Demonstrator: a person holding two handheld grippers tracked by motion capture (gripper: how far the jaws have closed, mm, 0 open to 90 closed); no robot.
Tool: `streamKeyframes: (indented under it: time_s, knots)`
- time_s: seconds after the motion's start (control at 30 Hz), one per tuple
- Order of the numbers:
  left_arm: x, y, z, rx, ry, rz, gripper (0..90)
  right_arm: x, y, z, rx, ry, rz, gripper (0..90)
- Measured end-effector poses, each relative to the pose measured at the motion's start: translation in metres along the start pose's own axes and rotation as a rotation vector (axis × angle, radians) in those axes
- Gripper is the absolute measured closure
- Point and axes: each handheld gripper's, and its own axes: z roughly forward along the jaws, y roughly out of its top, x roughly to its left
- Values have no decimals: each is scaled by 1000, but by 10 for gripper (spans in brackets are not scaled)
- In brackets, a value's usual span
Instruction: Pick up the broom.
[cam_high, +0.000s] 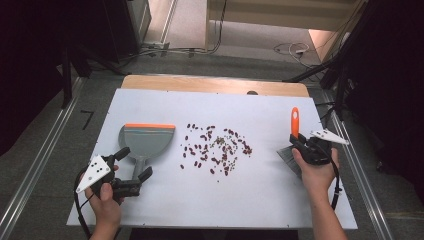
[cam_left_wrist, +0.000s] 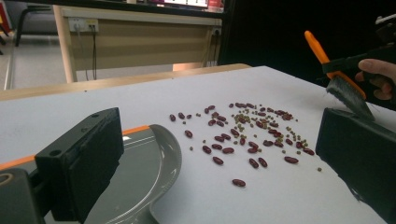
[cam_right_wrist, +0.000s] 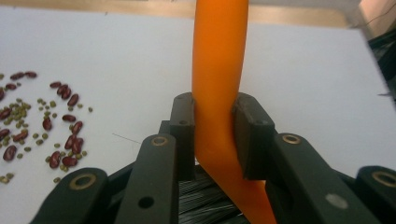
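Observation:
A grey dustpan (cam_high: 146, 140) with an orange lip lies at the left of the white board (cam_high: 260, 200). My left gripper (cam_high: 134, 163) stands open at its handle, one jaw on either side, the pads apart from it. In the left gripper view the dustpan (cam_left_wrist: 144, 163) sits low between the wide jaws of the left gripper (cam_left_wrist: 219, 161). Several red beans and small green ones (cam_high: 217, 147) are scattered mid-board. My right gripper (cam_high: 298, 141) is shut on the brush (cam_high: 295, 120) by its orange handle (cam_right_wrist: 217, 70), held upright with the black bristles (cam_high: 287, 156) low. The right gripper (cam_right_wrist: 217, 135) clamps that handle from both sides.
The board rests on a wooden table whose far edge (cam_high: 215, 84) shows beyond it. Metal rails (cam_high: 40, 165) run along both sides on the floor. Cables (cam_high: 292, 48) and dark stand legs (cam_high: 340, 75) lie past the far right corner.

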Motion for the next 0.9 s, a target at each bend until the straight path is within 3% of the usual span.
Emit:
streamKeyframes:
  time_s: [0.2, 0.3, 0.6, 0.77, 0.9]
  knots:
    - [-4, 3, 1, -12, -11, -1, 20, -2, -8, -26, -164, 17, 75, 698]
    - [-6, 4, 2, -18, -16, 0, 19, -2, -11, -36, -220, 36, 97, 698]
    - [-20, 11, 8, -33, -56, 22, 19, 16, 0, -61, -338, 58, 61, 698]
    - [-31, 17, 12, -58, -76, -5, 18, 34, 7, -71, -382, 114, 49, 698]
    - [-44, 21, 14, -58, -97, 13, 16, 54, 10, -75, -400, 153, 21, 698]
